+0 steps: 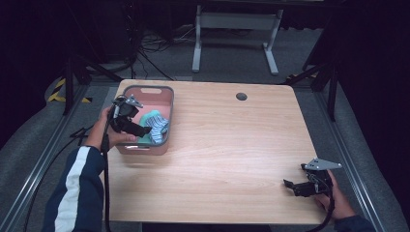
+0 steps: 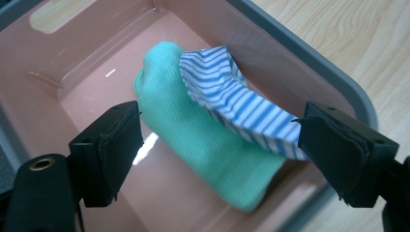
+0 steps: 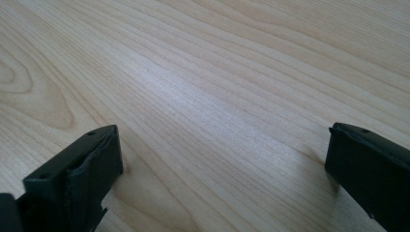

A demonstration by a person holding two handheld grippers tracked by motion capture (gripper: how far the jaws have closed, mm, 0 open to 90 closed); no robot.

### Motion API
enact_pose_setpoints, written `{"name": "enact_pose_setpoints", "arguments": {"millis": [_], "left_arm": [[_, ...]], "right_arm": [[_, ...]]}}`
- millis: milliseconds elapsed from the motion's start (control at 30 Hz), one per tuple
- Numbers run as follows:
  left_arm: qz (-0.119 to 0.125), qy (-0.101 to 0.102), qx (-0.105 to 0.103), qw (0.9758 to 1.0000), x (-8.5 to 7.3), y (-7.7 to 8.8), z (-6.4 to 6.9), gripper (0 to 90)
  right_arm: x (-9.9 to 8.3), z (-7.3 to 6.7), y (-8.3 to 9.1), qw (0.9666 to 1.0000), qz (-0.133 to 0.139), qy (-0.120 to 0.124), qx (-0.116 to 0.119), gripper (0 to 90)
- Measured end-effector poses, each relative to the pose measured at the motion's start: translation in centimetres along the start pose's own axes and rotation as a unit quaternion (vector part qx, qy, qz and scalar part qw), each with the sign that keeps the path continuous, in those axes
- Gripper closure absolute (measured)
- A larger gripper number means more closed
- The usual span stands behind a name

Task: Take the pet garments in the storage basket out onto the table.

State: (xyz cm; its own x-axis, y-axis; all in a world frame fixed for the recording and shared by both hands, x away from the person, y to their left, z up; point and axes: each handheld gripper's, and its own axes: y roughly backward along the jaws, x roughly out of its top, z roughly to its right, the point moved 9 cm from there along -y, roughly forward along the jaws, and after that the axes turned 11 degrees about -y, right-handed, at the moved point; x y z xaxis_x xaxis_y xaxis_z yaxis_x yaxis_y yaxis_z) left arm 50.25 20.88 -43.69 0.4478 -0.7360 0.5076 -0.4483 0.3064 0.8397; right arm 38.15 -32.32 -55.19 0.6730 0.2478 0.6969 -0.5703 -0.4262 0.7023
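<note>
A pink basket [image 1: 167, 99] with a grey rim stands at the table's left side. Inside it lie a green sock [image 2: 193, 130] and a blue-and-white striped sock [image 2: 232, 96], the striped one draped over the green one. These socks show in the high view too, green sock [image 1: 149, 117] beside striped sock [image 1: 159, 129]. My left gripper [image 1: 140, 130] hangs over the basket, open, its jaws wide apart above the socks with nothing pressed between them [image 2: 220, 145]. My right gripper [image 1: 295, 186] rests low at the table's near right corner, open over bare wood [image 3: 222, 159].
The wooden table [image 1: 232, 145] has a round cable hole [image 1: 241, 96] at the back. Beyond the far edge stand white desk legs [image 1: 234, 29] and cables on the grey floor. Black frame posts flank both sides.
</note>
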Motion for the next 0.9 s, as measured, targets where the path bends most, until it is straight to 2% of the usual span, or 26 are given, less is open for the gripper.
{"name": "enact_pose_setpoints", "arguments": {"millis": [100,133,167,200,267,433,500,633,667,700,733,800,867,900], "left_arm": [[-0.021,0.007,-0.001,0.9998,0.2,-1.2,-0.6,16.2],[-0.021,0.007,-0.001,0.9998,0.2,-1.2,-0.6,16.2],[-0.032,0.014,-0.002,0.9994,0.3,-2.0,-0.9,16.2],[-0.037,0.012,0.001,0.9992,0.3,-2.4,-1.2,16.2],[-0.056,0.024,-0.004,0.9981,0.1,-3.5,-1.5,16.3],[-0.110,0.034,-0.009,0.9933,-0.5,-5.5,-2.2,16.6],[-0.141,0.030,-0.011,0.9895,-0.7,-6.3,-2.3,17.1],[-0.158,0.040,-0.016,0.9866,-0.9,-7.3,-2.4,16.2],[-0.166,0.037,-0.016,0.9854,-1.0,-7.5,-2.4,15.5],[-0.166,0.044,-0.020,0.9850,-1.0,-7.7,-2.3,15.6],[-0.174,0.045,-0.020,0.9835,-1.1,-7.8,-2.4,15.5],[-0.178,0.059,-0.033,0.9817,-1.4,-8.2,-2.1,15.4],[-0.184,0.058,-0.040,0.9804,-1.5,-8.4,-2.0,15.2],[-0.186,0.064,-0.048,0.9792,-1.6,-8.5,-1.9,15.2]], "right_arm": [[0.0,0.0,0.0,1.0000,0.000,0.000,0.000,0.2],[0.0,0.0,0.0,1.0000,0.000,0.000,0.000,0.2],[0.0,0.0,0.0,1.0000,0.000,-0.001,0.000,0.2],[0.0,0.0,0.0,1.0000,0.000,0.000,0.000,0.2],[0.0,0.0,0.0,1.0000,0.000,0.000,0.000,0.2],[0.0,0.0,0.0,1.0000,0.000,0.000,0.001,0.2],[0.0,0.0,0.0,1.0000,0.000,0.000,0.001,0.2],[0.0,0.0,0.0,1.0000,0.000,0.000,0.001,0.2],[0.0,0.0,0.0,1.0000,0.000,0.000,0.001,0.2],[0.0,0.0,0.0,1.0000,0.000,0.000,0.001,0.2],[0.0,0.0,0.0,1.0000,0.000,0.000,0.001,0.2],[0.0,0.0,0.0,1.0000,0.000,0.000,0.001,0.2],[0.0,0.0,0.0,1.0000,0.000,0.000,0.001,0.2],[0.0,0.0,0.0,1.0000,0.000,0.000,0.001,0.2]]}}
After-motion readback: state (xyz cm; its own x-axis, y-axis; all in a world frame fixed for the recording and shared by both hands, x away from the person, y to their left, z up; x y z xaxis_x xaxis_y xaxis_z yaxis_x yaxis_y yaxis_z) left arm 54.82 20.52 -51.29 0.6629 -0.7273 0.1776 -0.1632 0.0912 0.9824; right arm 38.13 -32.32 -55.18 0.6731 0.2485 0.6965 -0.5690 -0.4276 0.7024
